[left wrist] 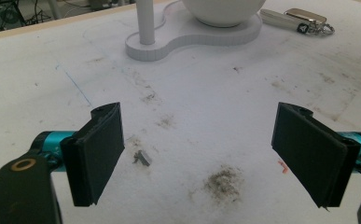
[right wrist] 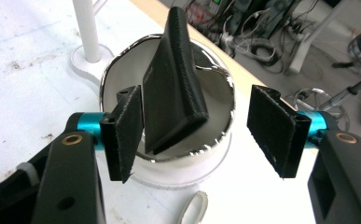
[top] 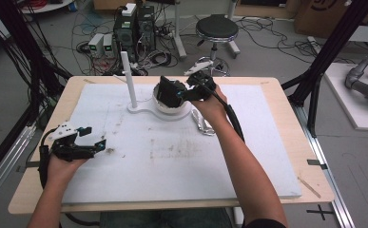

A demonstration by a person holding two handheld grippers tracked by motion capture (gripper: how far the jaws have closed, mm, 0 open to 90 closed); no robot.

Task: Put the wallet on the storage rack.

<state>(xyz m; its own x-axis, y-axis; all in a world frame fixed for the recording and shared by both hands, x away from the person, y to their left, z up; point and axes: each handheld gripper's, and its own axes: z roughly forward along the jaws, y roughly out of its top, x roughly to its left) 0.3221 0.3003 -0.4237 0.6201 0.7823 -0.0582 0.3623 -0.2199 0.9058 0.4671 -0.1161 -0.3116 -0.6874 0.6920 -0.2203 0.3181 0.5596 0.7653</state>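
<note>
Right gripper point(top: 184, 92) is seen from above over the white bowl point(top: 172, 108) near the table's far edge, apparently released. Left gripper point(left wrist: 199, 156) is held wide open over bare tabletop. Between the right gripper's parted jaws, a black wallet point(right wrist: 173, 88) is left leaning inside the bowl.

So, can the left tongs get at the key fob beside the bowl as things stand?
Probably yes: the left tongs stand open, and bare white board lies between them and the key fob.
</note>
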